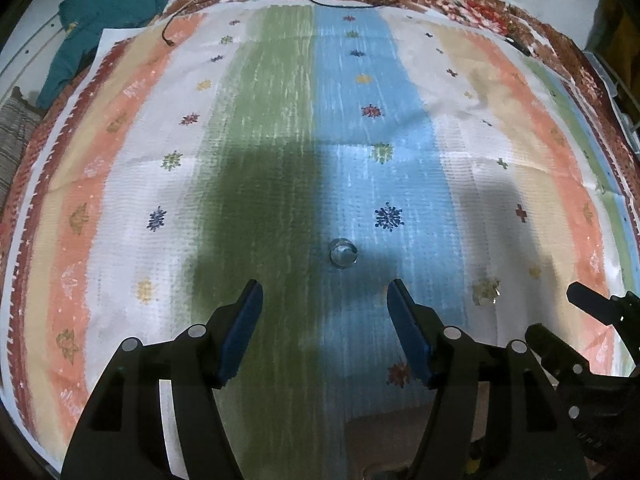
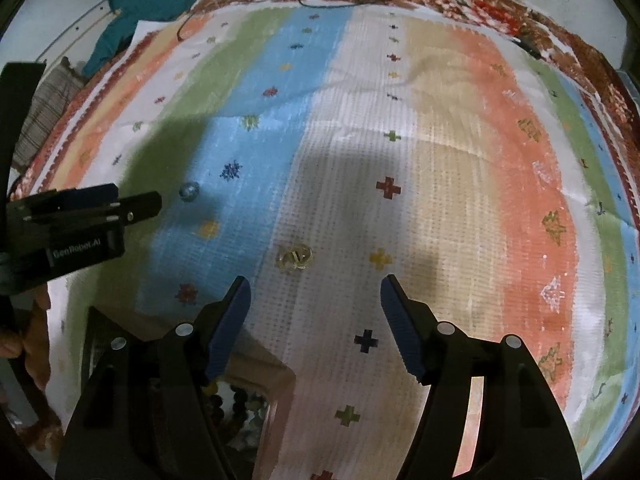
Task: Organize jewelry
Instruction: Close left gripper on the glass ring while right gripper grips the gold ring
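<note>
A silver ring with a clear stone (image 1: 343, 254) lies on the striped cloth, just ahead of my left gripper (image 1: 324, 298), which is open and empty; the ring also shows in the right wrist view (image 2: 189, 191). A small gold-and-clear jewelry piece (image 2: 294, 259) lies on the white stripe, just ahead and left of my right gripper (image 2: 316, 294), which is open and empty. It also shows in the left wrist view (image 1: 485, 291). A brown box (image 2: 244, 396) holding dark beads sits under my right gripper's left finger.
The striped cloth (image 1: 280, 140) lies over a floral bedsheet (image 1: 460, 0). A teal garment (image 1: 108, 12) lies at the far left. Thin cords (image 1: 332, 0) lie at the far edge. My right gripper shows at the left wrist view's right edge (image 1: 588, 328).
</note>
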Available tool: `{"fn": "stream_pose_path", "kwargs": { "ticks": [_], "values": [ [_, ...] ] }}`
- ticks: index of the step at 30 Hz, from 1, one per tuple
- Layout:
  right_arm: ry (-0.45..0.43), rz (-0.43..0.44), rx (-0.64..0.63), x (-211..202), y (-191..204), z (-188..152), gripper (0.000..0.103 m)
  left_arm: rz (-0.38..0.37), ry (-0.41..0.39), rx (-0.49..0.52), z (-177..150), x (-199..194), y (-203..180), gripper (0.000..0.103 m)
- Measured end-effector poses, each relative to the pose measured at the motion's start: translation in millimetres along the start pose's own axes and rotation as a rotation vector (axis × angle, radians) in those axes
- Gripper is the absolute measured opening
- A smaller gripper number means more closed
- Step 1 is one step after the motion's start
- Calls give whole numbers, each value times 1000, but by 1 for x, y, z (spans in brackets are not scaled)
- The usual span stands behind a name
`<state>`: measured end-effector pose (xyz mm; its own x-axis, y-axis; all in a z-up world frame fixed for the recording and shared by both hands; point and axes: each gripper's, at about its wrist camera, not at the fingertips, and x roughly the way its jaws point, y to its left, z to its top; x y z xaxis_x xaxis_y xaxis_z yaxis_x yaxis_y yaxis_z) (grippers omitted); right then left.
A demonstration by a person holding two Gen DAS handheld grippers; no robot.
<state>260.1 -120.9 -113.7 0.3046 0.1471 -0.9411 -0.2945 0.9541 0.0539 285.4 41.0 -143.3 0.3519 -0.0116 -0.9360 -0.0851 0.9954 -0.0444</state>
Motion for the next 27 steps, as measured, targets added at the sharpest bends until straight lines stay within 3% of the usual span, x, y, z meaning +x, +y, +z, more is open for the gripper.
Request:
{"fn": "stream_pose_path", "kwargs": {
  "ticks": [20, 24, 27],
  "values": [
    [62, -5, -40, 37, 8, 12, 67, 5, 49, 65, 13, 44, -3, 62],
    [89, 0, -52, 45, 12, 13, 67, 6, 39, 88, 16, 46, -5, 52],
    [107, -7, -62, 51, 13, 12, 60, -1, 36, 104, 17, 48, -9, 48]
  ]
}}
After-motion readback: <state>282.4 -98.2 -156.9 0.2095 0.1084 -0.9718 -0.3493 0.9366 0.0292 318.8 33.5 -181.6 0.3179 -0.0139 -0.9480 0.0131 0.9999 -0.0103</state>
